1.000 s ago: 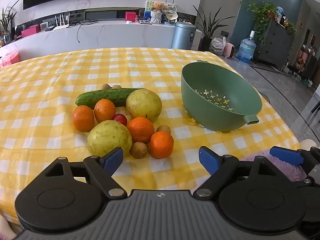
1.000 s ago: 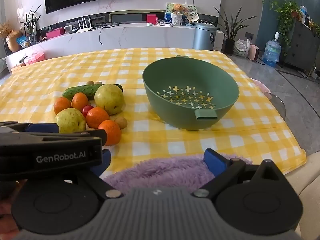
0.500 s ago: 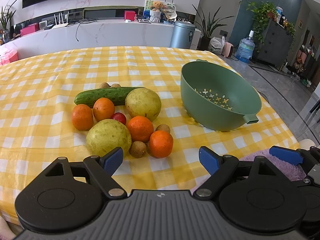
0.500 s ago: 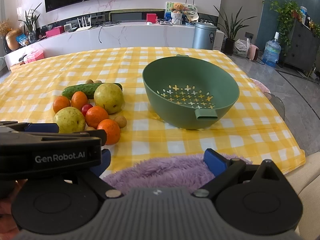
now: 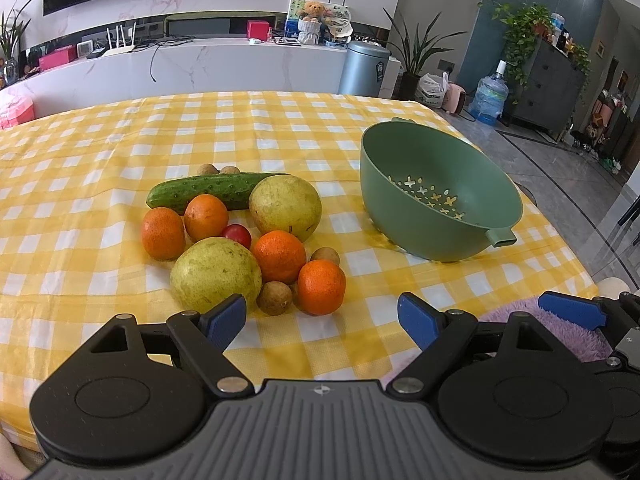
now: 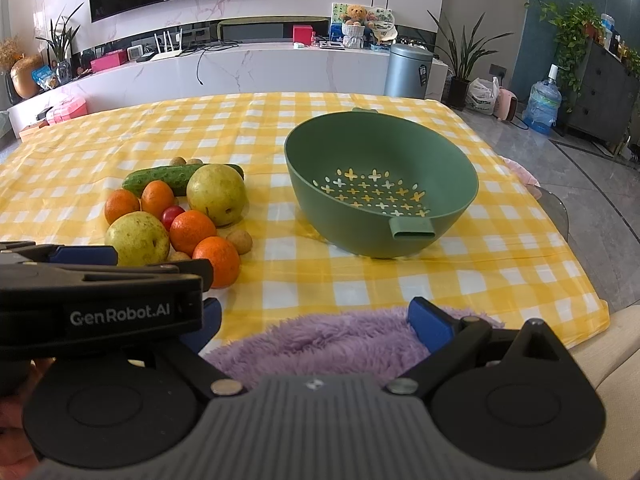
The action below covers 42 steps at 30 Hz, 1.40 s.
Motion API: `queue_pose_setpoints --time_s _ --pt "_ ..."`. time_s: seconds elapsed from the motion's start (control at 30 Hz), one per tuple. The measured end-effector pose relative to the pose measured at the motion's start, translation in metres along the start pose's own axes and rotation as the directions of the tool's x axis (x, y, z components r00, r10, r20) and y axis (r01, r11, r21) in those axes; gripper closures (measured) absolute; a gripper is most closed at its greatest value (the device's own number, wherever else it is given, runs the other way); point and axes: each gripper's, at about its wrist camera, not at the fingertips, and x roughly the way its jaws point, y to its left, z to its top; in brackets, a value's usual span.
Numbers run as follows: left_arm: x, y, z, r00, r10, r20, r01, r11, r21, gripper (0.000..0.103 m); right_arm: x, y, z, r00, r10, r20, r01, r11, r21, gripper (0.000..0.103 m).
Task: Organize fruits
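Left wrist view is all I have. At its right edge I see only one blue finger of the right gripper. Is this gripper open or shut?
Observer: Open. The right wrist view shows the right gripper with its jaws wide apart, holding nothing.
Operator: Thank you. The near wall of the green bowl hides part of its floor from me. Is any fruit inside?
Observer: No. There the green bowl shows its whole perforated floor, and it is bare.

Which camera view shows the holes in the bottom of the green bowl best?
The right wrist view shows them best: it looks into the bowl almost from the front, so the cross-shaped holes spread out in clear rows. In the left wrist view the bowl stands off to the right, and its near wall hides part of the holes.
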Motion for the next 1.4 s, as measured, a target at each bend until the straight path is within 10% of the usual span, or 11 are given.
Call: queue_pose_setpoints --time_s 1.4 --pt "-0.005 0.0032 0.0011 1.0 -0.005 0.015 0.005 1.0 0.0 0.003 -0.0043 0.0028 0.0013 1.0 -0.021 0.016 0.021 1.0 -0.018 0.007"
